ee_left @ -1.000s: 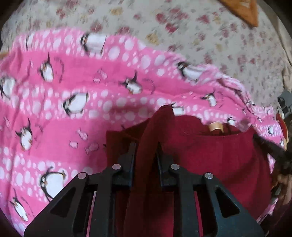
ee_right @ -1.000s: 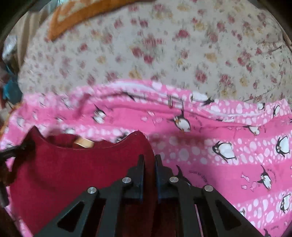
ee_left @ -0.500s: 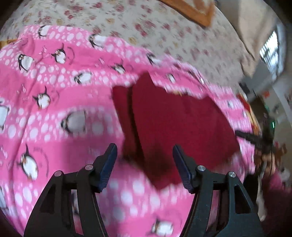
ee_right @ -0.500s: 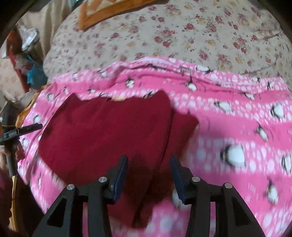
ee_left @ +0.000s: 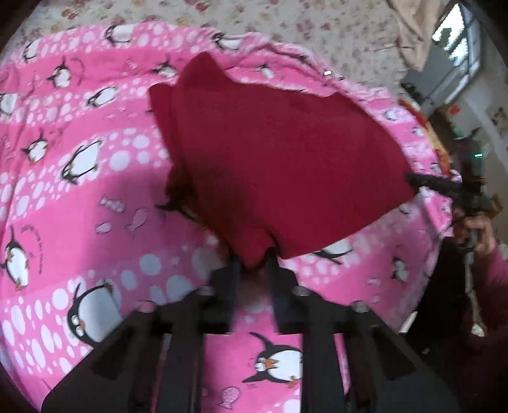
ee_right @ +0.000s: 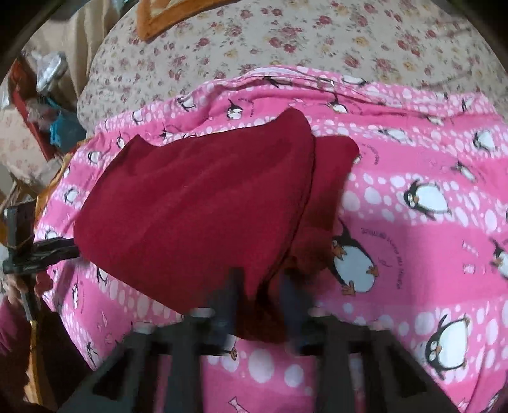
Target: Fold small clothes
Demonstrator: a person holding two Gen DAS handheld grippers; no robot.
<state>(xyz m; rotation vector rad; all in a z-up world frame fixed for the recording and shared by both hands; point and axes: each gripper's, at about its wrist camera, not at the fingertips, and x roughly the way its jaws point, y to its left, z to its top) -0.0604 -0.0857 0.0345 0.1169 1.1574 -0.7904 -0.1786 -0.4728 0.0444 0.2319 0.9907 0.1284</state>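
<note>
A dark red garment lies spread on a pink penguin blanket, one sleeve folded under its left side. My left gripper is shut on the garment's near corner, which bunches between the fingers. In the right wrist view the same garment lies on the blanket. My right gripper is closing on the other near corner, with red cloth filling the gap between its blurred fingers. Each gripper shows in the other's view, the right gripper and the left gripper, both at the garment's edge.
A floral bedsheet lies beyond the blanket, with an orange cushion at the back. Clutter on a shelf stands past the bed's left side. A hand in a dark red sleeve holds the right gripper. A window is at the far right.
Both grippers let go of the garment's far edge, opened, and drew back to its near edge. Their jaws have now closed on the near corners.
</note>
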